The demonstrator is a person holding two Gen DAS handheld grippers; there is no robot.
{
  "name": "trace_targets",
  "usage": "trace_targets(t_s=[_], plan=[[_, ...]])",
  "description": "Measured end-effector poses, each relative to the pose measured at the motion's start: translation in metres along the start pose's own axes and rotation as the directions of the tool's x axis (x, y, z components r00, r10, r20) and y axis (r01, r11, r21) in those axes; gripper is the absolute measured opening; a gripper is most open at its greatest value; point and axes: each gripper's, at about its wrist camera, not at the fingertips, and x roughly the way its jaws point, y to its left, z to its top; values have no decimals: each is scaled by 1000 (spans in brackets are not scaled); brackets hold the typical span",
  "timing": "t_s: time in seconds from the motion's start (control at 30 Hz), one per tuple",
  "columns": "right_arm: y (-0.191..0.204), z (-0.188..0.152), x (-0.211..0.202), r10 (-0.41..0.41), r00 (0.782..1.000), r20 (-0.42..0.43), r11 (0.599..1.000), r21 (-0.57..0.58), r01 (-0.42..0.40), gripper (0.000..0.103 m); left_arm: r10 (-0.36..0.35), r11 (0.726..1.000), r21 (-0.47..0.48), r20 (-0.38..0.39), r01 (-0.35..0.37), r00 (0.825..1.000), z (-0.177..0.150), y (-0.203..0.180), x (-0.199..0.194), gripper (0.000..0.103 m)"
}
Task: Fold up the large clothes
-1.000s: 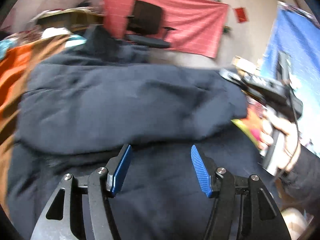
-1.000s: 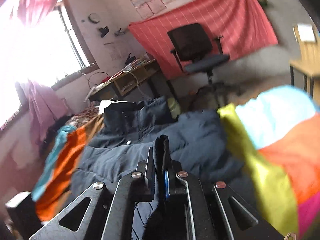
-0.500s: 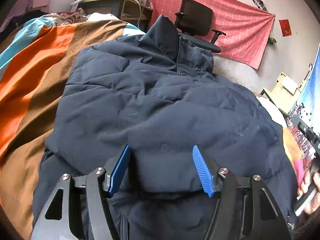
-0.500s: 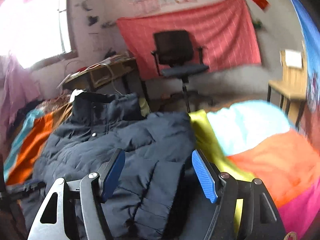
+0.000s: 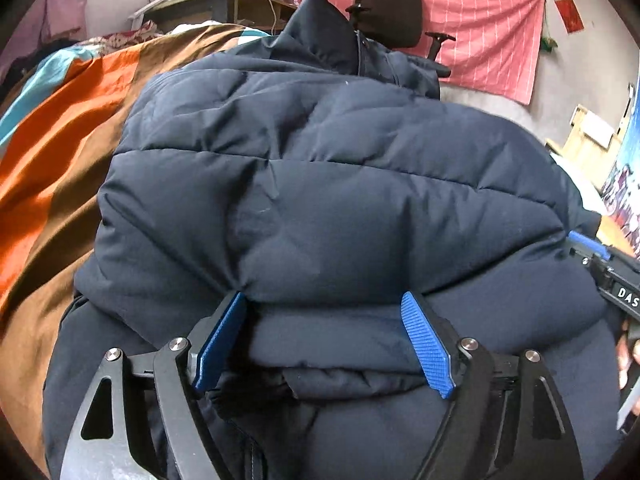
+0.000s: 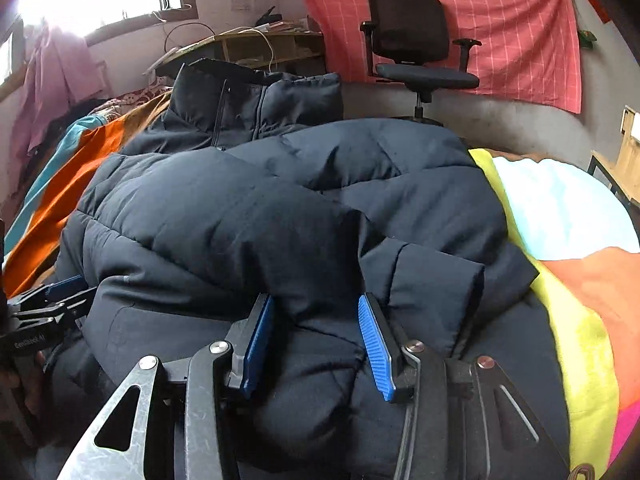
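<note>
Navy puffer jacket (image 5: 320, 200) lies on the striped bedspread (image 5: 52, 160), collar (image 6: 248, 92) at the far end toward the office chair (image 6: 416, 52) and red wall cloth (image 6: 500, 20). Both sleeves are folded in across the body; the cuff (image 6: 440, 280) of one lies near your right tool.

Your left gripper (image 5: 324, 340) is wide apart, jaws just been opening, blue pads (image 5: 426, 344) straddling the folded sleeve edge at the near hem. Fabric sits between them, but you can't confirm any pinch; it looks loose.

Your right gripper (image 6: 312, 344) is about half open, jaws just been closing, with a ridge of jacket fabric bulging between the pads (image 6: 376, 348). The pads look close to the cloth; a firm grip can't be told.

Each tool's tip shows at the edge of the other's view. Yellow, pale-blue and orange bedspread panels lie bare to the jacket's right.
</note>
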Motion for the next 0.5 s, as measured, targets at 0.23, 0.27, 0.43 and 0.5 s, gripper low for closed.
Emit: trace_targets(t_s=[0.23,0.27,0.43,0.5], plan=[[0,-11,6,-14,999,36,1000,-4,14,42,7,1000,3,13,-7,1000,-4,2,7,77],[-1,-12,7,-12,999,42,1000,-2,12,42,4,1000,1,17,-4,1000,-4,2,6,77],[-2,-14,6,-7,999,52,1000,6,7,42,-83,995,-58,59,86,995,-11,14,-7,82],[-2,-14,3,-10,998,61,1000,5,10,42,-105,990,-90,72,112,992,-12,20,-17,82]])
